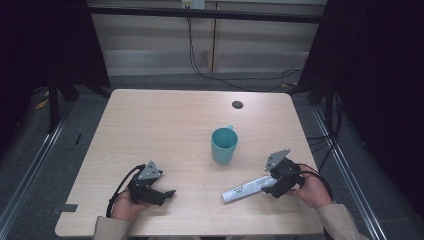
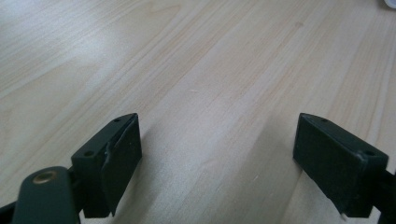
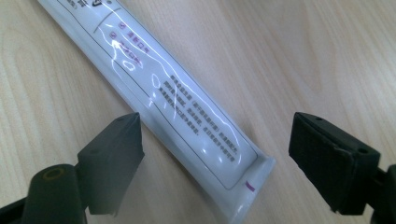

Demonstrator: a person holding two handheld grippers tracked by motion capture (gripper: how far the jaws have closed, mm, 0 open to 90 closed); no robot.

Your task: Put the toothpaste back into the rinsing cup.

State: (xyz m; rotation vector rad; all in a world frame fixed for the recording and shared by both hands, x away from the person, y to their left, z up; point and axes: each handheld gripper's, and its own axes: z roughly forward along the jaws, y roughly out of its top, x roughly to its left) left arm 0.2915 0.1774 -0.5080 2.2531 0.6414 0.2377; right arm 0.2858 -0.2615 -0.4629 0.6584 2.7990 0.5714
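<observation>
the right gripper (image 3: 212,163) has its jaws wide apart, and the flat end of the white tube (image 3: 187,112) lies on the table (image 1: 150,125) between them, nearer its left jaw. the left gripper (image 2: 217,163) is also spread, holding nothing, with bare wood between its jaws. the teal cup (image 1: 223,145) stands beyond the tube.

From above our side we look forward and down on the whole table (image 1: 165,125). Each gripper view sits low and close over the wood; the right one shares the white tube (image 3: 177,107) with the high view
</observation>
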